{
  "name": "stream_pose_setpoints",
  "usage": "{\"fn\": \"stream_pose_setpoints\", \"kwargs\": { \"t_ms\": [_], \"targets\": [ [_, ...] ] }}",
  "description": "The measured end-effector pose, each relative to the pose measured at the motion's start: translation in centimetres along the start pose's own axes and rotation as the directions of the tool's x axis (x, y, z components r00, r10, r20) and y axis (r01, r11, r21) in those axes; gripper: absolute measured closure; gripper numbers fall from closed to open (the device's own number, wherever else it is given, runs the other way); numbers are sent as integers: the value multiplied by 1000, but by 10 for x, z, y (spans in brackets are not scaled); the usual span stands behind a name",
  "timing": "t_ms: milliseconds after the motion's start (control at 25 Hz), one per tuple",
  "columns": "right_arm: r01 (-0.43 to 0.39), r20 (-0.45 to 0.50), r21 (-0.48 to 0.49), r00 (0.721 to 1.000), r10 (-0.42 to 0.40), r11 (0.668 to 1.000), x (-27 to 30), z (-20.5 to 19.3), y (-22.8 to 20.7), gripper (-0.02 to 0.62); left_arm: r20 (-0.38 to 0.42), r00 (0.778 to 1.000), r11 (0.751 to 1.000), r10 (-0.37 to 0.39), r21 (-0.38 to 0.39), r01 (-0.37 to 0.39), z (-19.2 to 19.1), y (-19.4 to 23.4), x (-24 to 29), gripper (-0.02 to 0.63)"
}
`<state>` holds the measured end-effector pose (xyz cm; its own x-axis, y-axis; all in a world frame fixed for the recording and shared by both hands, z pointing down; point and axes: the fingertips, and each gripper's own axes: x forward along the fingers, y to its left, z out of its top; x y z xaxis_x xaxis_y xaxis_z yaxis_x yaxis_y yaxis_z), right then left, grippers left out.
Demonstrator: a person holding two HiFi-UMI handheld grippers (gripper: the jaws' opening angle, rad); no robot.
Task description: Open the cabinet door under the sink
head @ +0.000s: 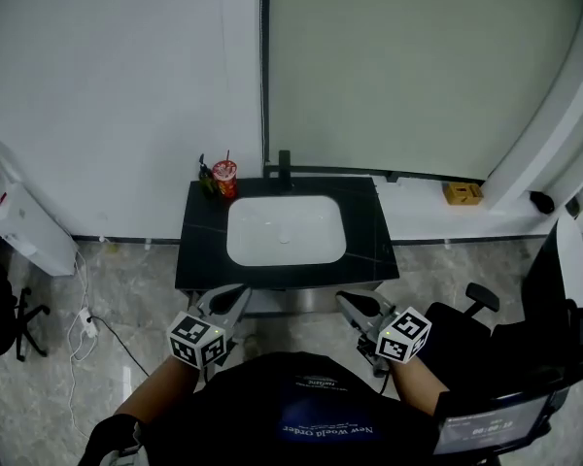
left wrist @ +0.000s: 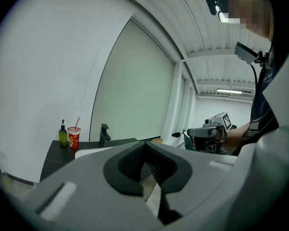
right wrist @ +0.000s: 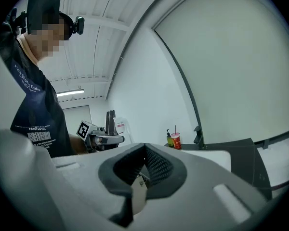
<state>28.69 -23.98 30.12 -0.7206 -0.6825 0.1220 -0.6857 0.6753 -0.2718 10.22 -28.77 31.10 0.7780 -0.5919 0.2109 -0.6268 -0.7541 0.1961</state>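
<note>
**Both claws shut and empty at the vanity**

My left claw (head: pixel 235 296) and right claw (head: pixel 345 301) are closed on nothing. Just beyond, the cabinet door (head: pixel 290 301) shows as a grey strip under the black counter (head: pixel 199 250). Farther: sink (head: pixel 285 229), faucet (head: pixel 285 170), cup (head: pixel 224 177), wall (head: pixel 117 85).

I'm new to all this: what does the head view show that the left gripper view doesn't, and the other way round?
Only the head view: the hollow of the white basin, a black office chair and a power strip on the floor. Only the left gripper view: the ceiling's strip light and the camera on the person's head. Both: the red cup, green bottle, tap and black counter.
</note>
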Motion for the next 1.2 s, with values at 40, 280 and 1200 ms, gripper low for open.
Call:
{"fn": "stream_pose_setpoints", "kwargs": {
  "t_ms": [40,280,1200],
  "targets": [
    [-1,-2,-3,1000,1,1000,11,2,-5,594,11,1000,1000,4,-7,-4,2,11,2,601],
    [14,-3,-29,1000,-14,999,78,32,-31,594,52,999,999,-14,-32,15,28,84,22,601],
    [-122,-41,4,992,122,993,149,73,-196,594,76,988,989,132,-78,-126,62,150,153,601]
  ]
}}
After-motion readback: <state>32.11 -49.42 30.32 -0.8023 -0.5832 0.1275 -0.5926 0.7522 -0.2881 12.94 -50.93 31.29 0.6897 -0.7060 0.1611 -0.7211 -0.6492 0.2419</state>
